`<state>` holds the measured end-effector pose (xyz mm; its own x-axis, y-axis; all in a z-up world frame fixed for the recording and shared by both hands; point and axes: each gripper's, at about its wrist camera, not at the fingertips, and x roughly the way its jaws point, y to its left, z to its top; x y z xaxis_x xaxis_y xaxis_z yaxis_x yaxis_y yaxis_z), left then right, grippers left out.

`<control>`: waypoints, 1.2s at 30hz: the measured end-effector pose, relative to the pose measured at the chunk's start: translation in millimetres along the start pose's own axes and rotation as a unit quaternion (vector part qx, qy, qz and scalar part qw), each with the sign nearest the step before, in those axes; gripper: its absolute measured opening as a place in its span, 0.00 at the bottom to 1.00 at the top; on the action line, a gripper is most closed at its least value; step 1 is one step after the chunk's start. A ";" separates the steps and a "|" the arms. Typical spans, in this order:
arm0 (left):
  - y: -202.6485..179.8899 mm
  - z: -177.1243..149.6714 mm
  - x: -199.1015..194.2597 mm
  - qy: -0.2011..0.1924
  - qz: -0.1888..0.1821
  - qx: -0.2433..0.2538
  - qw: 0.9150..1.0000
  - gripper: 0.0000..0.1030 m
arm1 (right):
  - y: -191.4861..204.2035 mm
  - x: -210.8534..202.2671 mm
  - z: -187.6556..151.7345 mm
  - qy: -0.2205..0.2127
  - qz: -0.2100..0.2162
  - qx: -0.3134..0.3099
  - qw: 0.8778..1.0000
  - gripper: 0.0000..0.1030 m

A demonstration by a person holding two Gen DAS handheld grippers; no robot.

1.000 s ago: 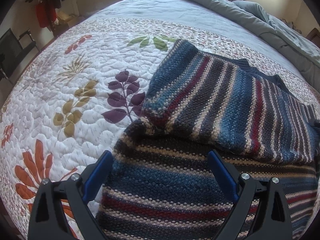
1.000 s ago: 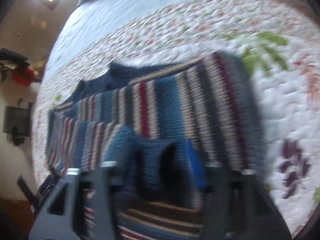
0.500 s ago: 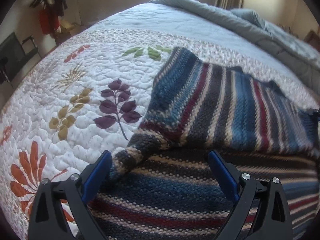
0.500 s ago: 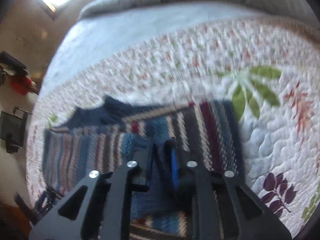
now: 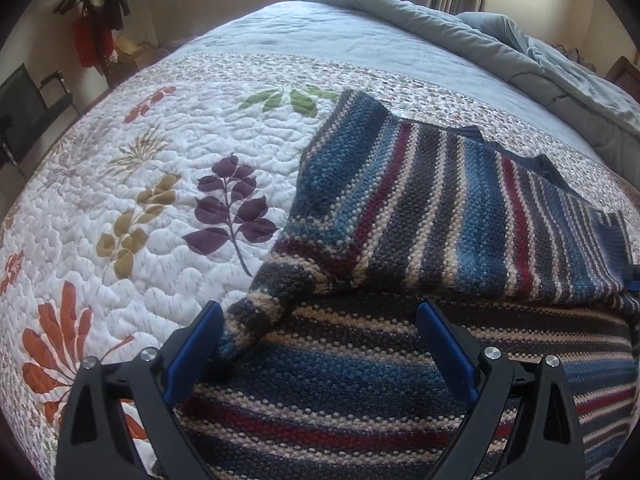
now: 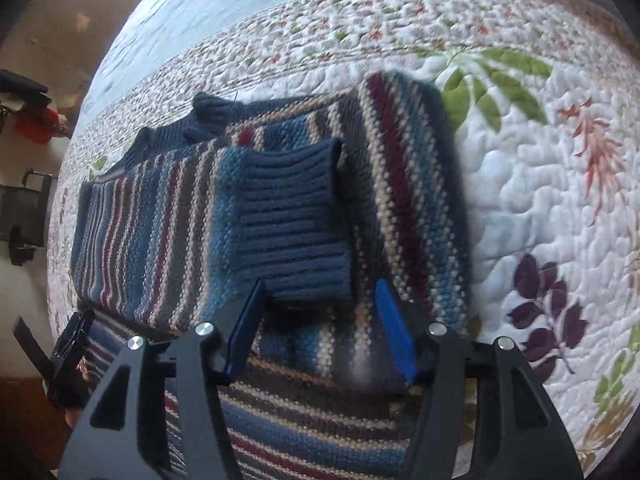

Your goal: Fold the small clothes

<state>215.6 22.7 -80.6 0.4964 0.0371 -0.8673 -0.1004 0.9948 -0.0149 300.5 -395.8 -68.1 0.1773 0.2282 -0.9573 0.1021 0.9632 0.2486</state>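
A striped knitted sweater (image 5: 440, 208) in blue, dark red, grey and cream lies on the quilt, its sleeves folded across the chest. In the right wrist view the ribbed blue cuff (image 6: 294, 220) rests flat on the sweater (image 6: 160, 232), just beyond my right gripper (image 6: 318, 294). Its jaws are opening and the cuff lies free of the pads. My left gripper (image 5: 320, 316) hovers wide open over the sweater's lower body, with a bunched sleeve fold (image 5: 264, 304) lying beside its left finger, untouched.
The white floral quilt (image 5: 140, 184) stretches left of the sweater, and a grey duvet (image 5: 520, 52) is heaped at the far side of the bed. The left gripper's tip (image 6: 72, 344) shows at the right wrist view's left edge. A chair (image 5: 28, 100) stands off the bed.
My right gripper carried the blue cuff over the sweater's chest, laid it down and let it go, its jaws parting. The left gripper stayed open and almost still.
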 end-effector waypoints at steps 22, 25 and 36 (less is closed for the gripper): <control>-9.8 -5.6 0.6 0.009 0.019 0.013 1.000 0.96 | -1.7 -36.2 -35.5 -0.029 0.009 -0.063 0.998 0.24; -16.6 -9.8 6.4 0.011 0.035 0.029 0.999 0.96 | -3.8 -7.3 -32.8 -0.010 -0.015 -0.052 0.998 0.20; 23.2 -41.3 -61.1 0.038 -0.031 0.025 0.999 0.96 | 0.3 -88.5 -108.7 -0.029 0.013 -0.075 0.997 0.38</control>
<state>147.3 39.6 -48.6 0.4335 -0.0293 -0.9007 -0.0283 0.9985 -0.0461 178.5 -400.3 0.7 0.2344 0.2494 -0.9396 -0.0505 0.9684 0.2444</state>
